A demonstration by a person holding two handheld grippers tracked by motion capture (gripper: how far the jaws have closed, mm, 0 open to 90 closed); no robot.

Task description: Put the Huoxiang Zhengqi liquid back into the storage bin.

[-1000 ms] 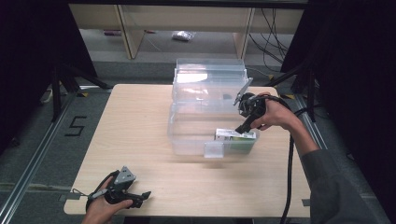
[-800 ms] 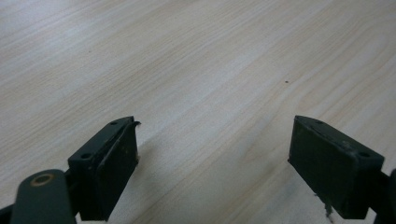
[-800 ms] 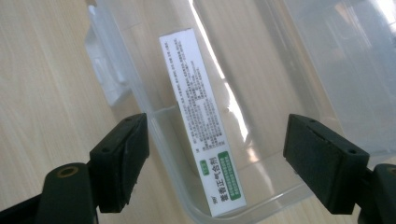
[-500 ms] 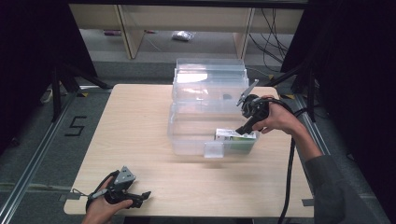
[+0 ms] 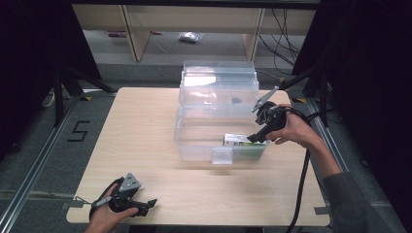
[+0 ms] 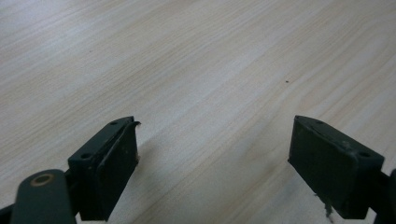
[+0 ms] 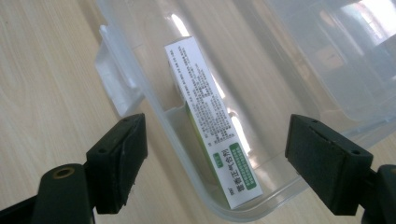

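A clear plastic bin [image 5: 194, 145] stands on the wooden table [image 5: 145, 121], its lid [image 5: 218, 80] tipped up behind it. A white and green box [image 5: 240, 141] [image 7: 210, 126] lies inside, against the near right wall [image 7: 173, 140]. My right gripper [image 5: 253, 138] [image 7: 215, 158] hovers open just above that box, with nothing between its jaws. At the table's near left corner my left gripper [image 5: 148, 205] [image 6: 212, 158] rests low over bare wood, jaws wide apart and holding nothing.
A latch tab [image 5: 222, 155] [image 7: 114, 81] juts from the bin's front wall. A black cable [image 5: 303, 184] trails from the right gripper over the table's right edge. Shelves [image 5: 194, 19] stand beyond the table, and a floor mark [image 5: 78, 131] lies to the left.
The right gripper has drawn slightly up and to the right, away from the box in the bin. The left gripper has stayed still.
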